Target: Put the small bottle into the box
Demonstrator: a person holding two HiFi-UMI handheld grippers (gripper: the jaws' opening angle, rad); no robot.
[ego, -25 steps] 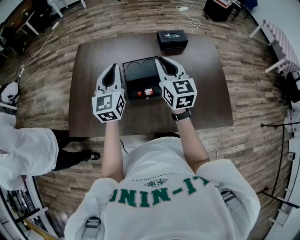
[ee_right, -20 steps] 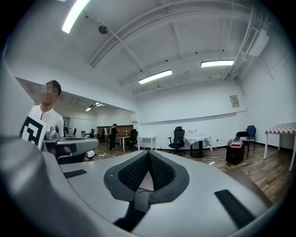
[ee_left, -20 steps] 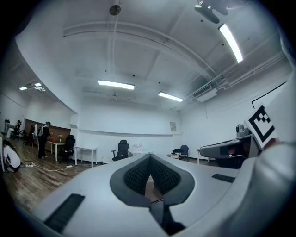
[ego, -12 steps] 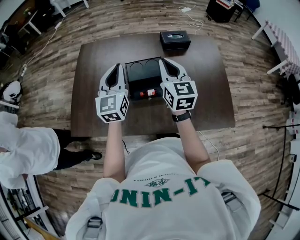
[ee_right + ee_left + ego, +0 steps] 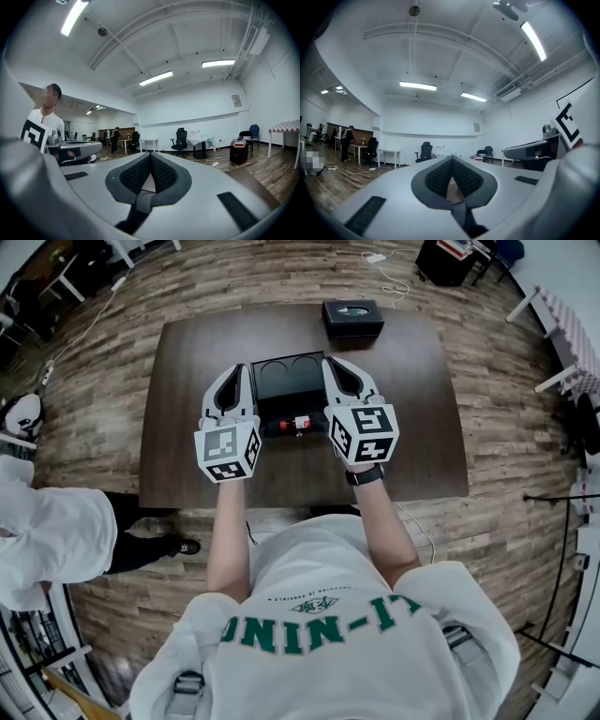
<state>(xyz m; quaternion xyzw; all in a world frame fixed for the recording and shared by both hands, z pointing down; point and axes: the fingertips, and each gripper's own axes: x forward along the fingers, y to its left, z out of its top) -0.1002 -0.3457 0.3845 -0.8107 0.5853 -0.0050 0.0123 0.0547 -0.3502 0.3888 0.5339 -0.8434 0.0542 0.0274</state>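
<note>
Seen from above: a dark, smooth brown table (image 5: 187, 381) with an open black box (image 5: 281, 399) in the middle. Two round hollows in the far part of the box, like cup holes.

Small bottle (image 5: 297, 424) down on its side at the near part of that box, lying left to right, so not likely to tip. Looks to be inside the near half, but too small to tell if truly inside or just against the edge. Red in the middle, round and smooth, so probably quick to roll if bumped.

Left gripper (image 5: 240, 369) held up at the left of the bottle, right gripper (image 5: 328, 360) at the right, one on each side of the box. Both pointed out at the room, not down at the table. Left jaws pressed together at the tips, nothing between. Same on the right: tips together, nothing held. Hard grey shells outside, dark bumpy pads inside, likely for a good hold on slippery things.

Fits a bottle waiting to be picked up, and fits one already put down.

Farther back, well apart, a small black case (image 5: 352, 318), shut, with a shiny oval on top.
</note>
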